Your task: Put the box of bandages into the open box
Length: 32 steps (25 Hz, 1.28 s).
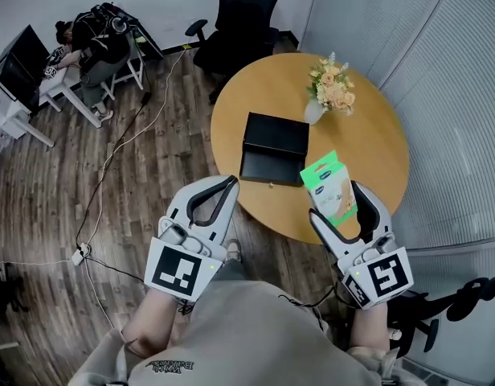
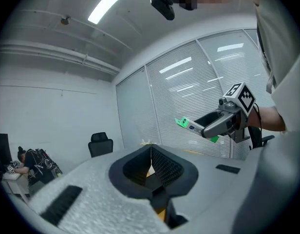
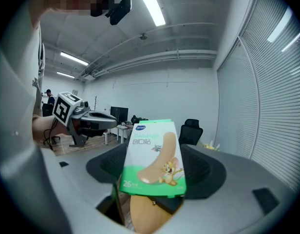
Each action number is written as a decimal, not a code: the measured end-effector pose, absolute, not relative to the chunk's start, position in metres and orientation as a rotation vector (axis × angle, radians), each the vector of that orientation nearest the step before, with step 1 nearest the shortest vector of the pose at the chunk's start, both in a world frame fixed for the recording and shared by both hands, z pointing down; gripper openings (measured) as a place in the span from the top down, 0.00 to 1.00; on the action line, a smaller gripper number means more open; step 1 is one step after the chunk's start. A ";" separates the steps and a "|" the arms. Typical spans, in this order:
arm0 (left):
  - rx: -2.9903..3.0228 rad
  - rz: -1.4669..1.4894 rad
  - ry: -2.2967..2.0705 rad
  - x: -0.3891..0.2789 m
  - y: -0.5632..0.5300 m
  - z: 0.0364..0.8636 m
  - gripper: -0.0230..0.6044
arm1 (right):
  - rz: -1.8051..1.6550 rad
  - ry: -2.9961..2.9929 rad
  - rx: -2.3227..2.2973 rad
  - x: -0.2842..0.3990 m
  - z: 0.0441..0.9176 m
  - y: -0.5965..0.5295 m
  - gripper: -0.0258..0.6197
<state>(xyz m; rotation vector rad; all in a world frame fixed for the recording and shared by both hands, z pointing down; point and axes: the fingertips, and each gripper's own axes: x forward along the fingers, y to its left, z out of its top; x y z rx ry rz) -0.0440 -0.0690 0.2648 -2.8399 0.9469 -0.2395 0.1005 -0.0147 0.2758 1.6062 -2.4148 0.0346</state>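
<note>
So, right gripper (image 1: 334, 200) fingers are clamped on the bandage box (image 1: 331, 185), raised over the round wooden worktop (image 1: 376, 135) near 5 o'clock. Left gripper (image 1: 229, 185) fingers are pinched together, empty. An open black box (image 1: 273, 147) sits mid-worktop, with flowers (image 1: 332, 87) at 1 o'clock. Past 12 o'clock there's an office chair (image 1: 243, 14) on the wood floor (image 1: 151, 175).

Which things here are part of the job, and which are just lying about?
Job:
box of bandages, clamped in the right gripper
open black box on the round table

Lying about:
vase of flowers
office chair
left gripper, shut and empty
</note>
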 end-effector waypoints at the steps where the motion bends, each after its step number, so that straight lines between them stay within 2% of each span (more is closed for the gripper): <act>1: -2.847 -0.240 0.941 -0.049 -0.081 0.264 0.93 | 0.038 -2.410 1.606 0.094 0.274 -0.026 0.41; 19: -2.869 -0.234 0.821 -0.065 -0.180 0.270 0.93 | 0.052 -2.338 1.644 0.071 0.284 -0.116 0.41; 32: -2.874 -0.279 0.894 -0.043 -0.192 0.280 0.93 | 0.095 -2.342 1.479 0.087 0.313 -0.135 0.41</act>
